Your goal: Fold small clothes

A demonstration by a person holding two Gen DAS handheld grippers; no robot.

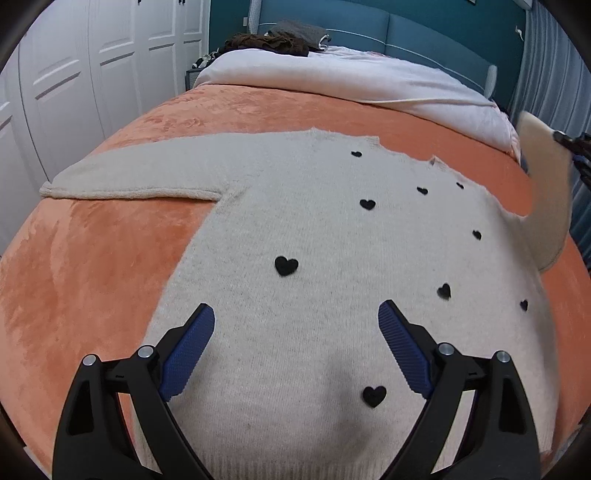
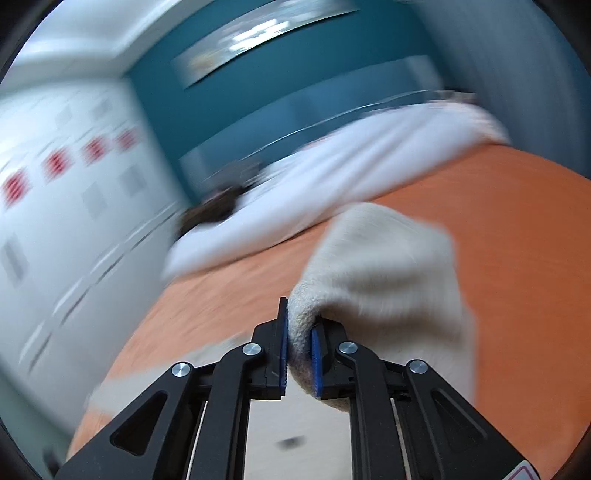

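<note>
My left tool (image 1: 295, 339) hangs over the lower body of the cream sweater (image 1: 314, 277), its blue pads (image 1: 188, 354) spread wide with nothing between them and no contact with the knit that I can make out. The sweater lies flat on the orange blanket (image 1: 92, 266) covering the bed, front up, dotted with small black hearts (image 1: 286, 266). Its one sleeve (image 1: 129, 177) stretches out flat to the left of the view, cuff near the blanket's edge.

My right tool (image 2: 299, 350) is nearly closed, the two blue pads pinching a thick roll of the sweater's other sleeve (image 2: 380, 266) at the cuff edge. The fabric bulges out above the pads and drapes away to the right, lifted off the blanket. From the left wrist view I see that same sleeve (image 1: 546, 192) raised at the far right edge, with the right tool's dark tip clamped on it.

The right wrist view is heavily smeared, so the room beyond is hard to read. Further up the bed I see a white duvet (image 1: 351, 77) and a dark pile of clothes (image 1: 273, 40) against the teal headboard (image 1: 424, 33)
</note>
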